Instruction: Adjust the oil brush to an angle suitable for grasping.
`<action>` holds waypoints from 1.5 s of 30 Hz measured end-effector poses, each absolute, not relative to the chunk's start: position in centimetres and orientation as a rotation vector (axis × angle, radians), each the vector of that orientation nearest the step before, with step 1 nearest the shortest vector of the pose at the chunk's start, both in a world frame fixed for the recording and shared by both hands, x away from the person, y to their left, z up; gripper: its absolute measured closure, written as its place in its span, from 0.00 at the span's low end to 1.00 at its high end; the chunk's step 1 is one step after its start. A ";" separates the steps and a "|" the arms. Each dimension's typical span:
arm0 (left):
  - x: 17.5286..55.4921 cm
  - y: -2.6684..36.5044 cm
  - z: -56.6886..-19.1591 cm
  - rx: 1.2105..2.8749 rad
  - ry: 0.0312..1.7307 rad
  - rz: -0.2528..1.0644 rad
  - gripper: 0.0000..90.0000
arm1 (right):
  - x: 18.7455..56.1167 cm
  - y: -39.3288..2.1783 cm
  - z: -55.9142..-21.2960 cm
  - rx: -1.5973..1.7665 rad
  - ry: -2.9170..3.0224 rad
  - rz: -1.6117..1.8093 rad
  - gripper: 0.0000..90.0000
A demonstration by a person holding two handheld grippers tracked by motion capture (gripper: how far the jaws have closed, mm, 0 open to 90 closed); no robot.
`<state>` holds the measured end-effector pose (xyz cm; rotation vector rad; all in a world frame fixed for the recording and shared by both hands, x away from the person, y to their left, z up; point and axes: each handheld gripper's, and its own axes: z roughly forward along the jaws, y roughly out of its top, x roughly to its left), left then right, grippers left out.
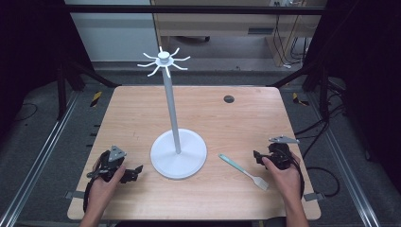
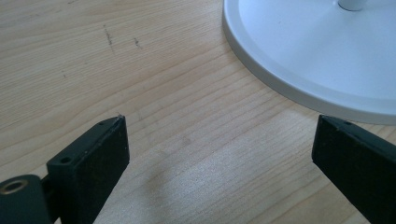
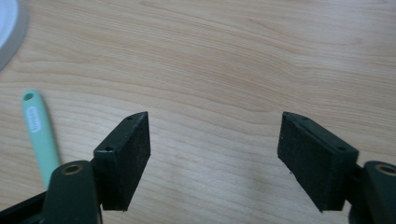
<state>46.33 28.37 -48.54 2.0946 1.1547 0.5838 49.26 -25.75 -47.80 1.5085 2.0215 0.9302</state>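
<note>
The right claw (image 1: 257, 157) rests low over the surface (image 1: 142, 109) with its jaws spread wide and nothing between them; in the right gripper view bare wood shows in the gap. Just off its left jaw lies the pastry brush (image 1: 243, 171), its mint-green handle (image 3: 39, 130) flat on the wood, a hanging hole at the near tip and the pale bristle head pointing back toward the person. Beyond the brush stands the white hook stand (image 1: 176, 137), its round base (image 2: 317, 60) on the wood and a ring of hooks at the top of the pole.

The left claw (image 1: 137, 169) is likewise parted and empty, sitting just beside the base's rim.

The likely step is picking up the brush to hang it. To do that well, the right claw should swing left until the handle sits centred between the jaws, crossing it squarely, then lower until the pads nearly touch the wood before closing. Gripping mid-handle, away from the hole, would leave the hole free for a hook. The left claw could steady the base so the tall pole does not wobble.
</note>
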 end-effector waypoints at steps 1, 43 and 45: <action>46.3 28.4 -48.5 2.094 1.156 0.584 0.04 | 49.3 -25.7 -47.8 1.508 2.022 0.930 0.32; 46.3 28.1 -48.7 2.112 1.142 0.576 0.04 | 50.4 -16.0 -48.6 1.130 2.476 0.866 1.00; 46.3 28.1 -48.7 2.120 1.141 0.574 0.04 | 50.3 -16.0 -48.5 1.137 2.480 0.868 1.00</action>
